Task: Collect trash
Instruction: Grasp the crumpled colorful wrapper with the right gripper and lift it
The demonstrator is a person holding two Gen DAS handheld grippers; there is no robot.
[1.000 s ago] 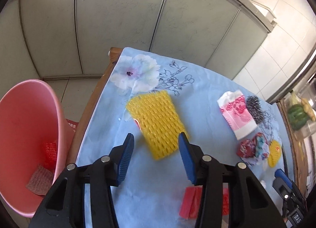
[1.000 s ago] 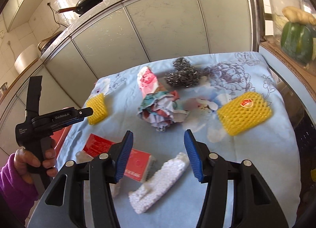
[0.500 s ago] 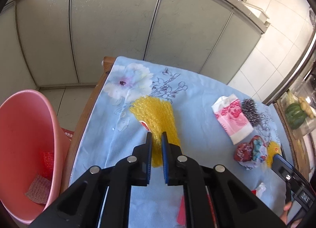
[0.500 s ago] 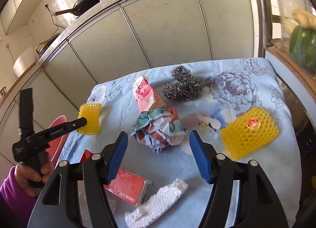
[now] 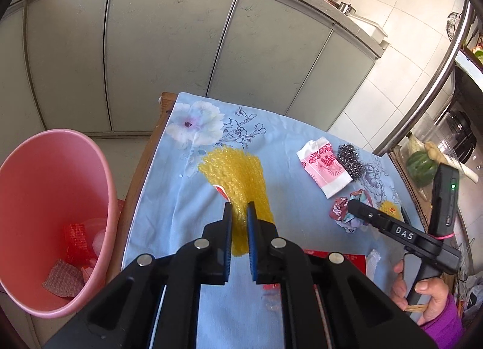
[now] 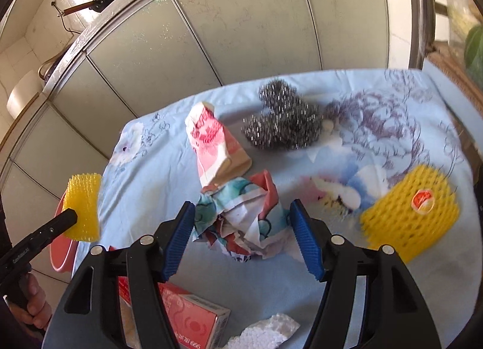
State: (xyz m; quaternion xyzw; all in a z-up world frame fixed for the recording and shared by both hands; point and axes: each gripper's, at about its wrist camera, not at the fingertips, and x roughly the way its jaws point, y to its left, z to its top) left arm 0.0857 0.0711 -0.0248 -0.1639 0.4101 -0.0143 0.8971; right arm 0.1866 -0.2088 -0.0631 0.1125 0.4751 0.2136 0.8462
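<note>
My left gripper (image 5: 239,213) is shut on a yellow foam fruit net (image 5: 238,179) and holds it lifted above the blue floral cloth; it also shows in the right wrist view (image 6: 84,207). A pink trash bin (image 5: 57,198) stands left of the table with scraps inside. My right gripper (image 6: 241,228) is open, its fingers either side of a crumpled colourful wrapper (image 6: 241,216). It touches nothing.
On the cloth (image 6: 377,125) lie a pink-and-white packet (image 6: 211,140), steel wool (image 6: 283,122), a second yellow foam net (image 6: 413,210), a red box (image 6: 187,318) and white foam (image 6: 265,334). Cabinets stand behind. A green vegetable (image 5: 421,164) sits on a side stand.
My left gripper shut on the yellow net and lifted it off the cloth. My right gripper moved forward and down around the crumpled wrapper, still open.
</note>
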